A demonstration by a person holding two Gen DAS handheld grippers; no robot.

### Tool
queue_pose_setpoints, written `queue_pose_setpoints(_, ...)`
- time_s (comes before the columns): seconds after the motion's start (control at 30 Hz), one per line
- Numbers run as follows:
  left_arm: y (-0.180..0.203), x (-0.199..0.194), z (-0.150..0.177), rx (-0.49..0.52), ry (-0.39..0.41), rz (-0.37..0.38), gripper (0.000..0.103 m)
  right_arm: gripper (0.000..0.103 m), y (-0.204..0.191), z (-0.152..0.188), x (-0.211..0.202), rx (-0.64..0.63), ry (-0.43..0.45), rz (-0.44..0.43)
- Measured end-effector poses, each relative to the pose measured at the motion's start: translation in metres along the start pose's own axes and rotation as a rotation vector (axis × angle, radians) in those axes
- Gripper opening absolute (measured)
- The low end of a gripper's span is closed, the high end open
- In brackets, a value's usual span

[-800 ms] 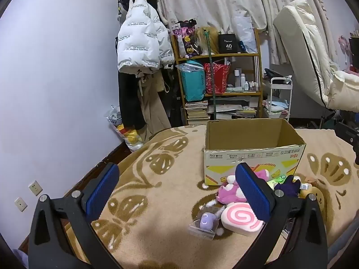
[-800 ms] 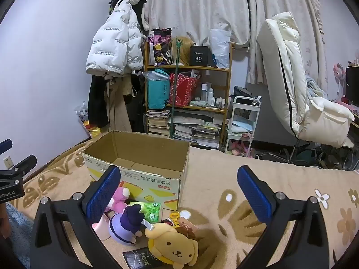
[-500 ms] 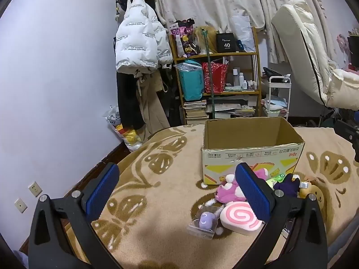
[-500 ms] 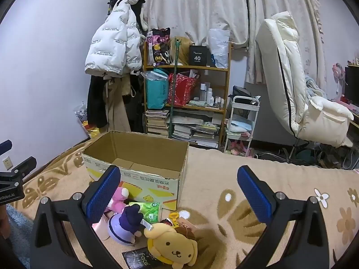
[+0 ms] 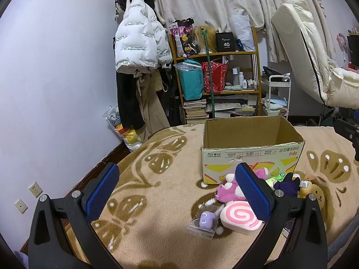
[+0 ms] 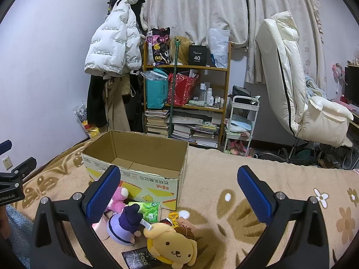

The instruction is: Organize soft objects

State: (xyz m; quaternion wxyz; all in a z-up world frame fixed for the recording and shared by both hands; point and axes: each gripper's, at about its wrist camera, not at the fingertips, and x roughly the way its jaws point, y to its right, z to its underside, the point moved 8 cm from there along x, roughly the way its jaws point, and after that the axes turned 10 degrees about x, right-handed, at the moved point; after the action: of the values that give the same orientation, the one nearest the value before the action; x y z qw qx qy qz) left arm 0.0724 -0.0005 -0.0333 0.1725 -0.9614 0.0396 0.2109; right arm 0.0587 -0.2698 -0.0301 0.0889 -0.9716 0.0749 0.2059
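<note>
An open, empty cardboard box (image 5: 251, 154) (image 6: 157, 183) stands on a beige patterned blanket (image 5: 157, 192). In front of it lie soft toys: a pink swirl cushion (image 5: 239, 217), a pink plush (image 5: 226, 190) (image 6: 117, 201), a small purple toy in a clear bag (image 5: 205, 219), a purple plush with a dark hat (image 6: 125, 226) (image 5: 288, 185), a yellow dog plush (image 6: 171, 246) and a green packet (image 6: 149, 210). My left gripper (image 5: 177, 192) is open and empty, left of the pile. My right gripper (image 6: 179, 195) is open and empty above the toys.
Behind the bed stand a cluttered wooden shelf (image 5: 215, 76), a coat rack with a white puffer jacket (image 5: 139, 44), a small white cart (image 6: 243, 121) and a cream recliner chair (image 6: 298, 94). A dark card marked "Face" (image 6: 140, 259) lies by the dog plush.
Both views have shifted slightly; the box and toys sit a little lower and closer. Nothing was picked up and both grippers stay open.
</note>
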Motion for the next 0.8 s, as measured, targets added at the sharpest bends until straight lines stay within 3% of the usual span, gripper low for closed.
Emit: queue_pose_setpoints(0.8, 0.0053, -0.0006, 0.0025, 0.003, -0.004, 0.0, 0.102, 0.103, 0.0003, 0.0012, 0.0019, 0.0, -0.004, 0.0)
